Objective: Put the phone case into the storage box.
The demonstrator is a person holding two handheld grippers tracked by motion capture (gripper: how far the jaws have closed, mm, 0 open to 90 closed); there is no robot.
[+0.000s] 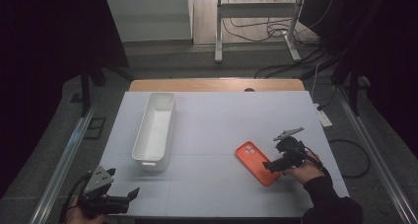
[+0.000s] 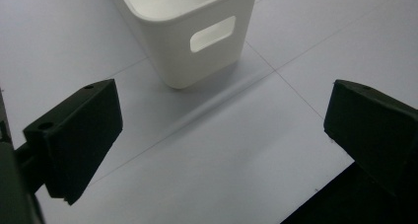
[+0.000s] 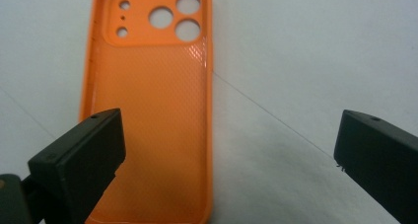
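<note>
An orange phone case [image 1: 256,162] lies flat on the white table [image 1: 222,120], right of centre. In the right gripper view the case [image 3: 153,110] shows its inside, with the camera holes at the far end. My right gripper [image 1: 270,166] [image 3: 229,135] is open at the case's near end, its left jaw over the case's near edge and its right jaw over bare table. A long white bin [image 1: 155,130] [image 2: 197,31] with a handle slot stands left of centre. My left gripper [image 1: 129,197] [image 2: 222,115] is open and holds nothing, near the table's front left corner, pointed toward the bin's near end.
A wooden strip [image 1: 217,84] runs along the table's far edge. Beyond it on the floor stand metal frame legs [image 1: 219,36] amid loose cables. A white power strip [image 1: 324,118] lies on the floor off the table's right side.
</note>
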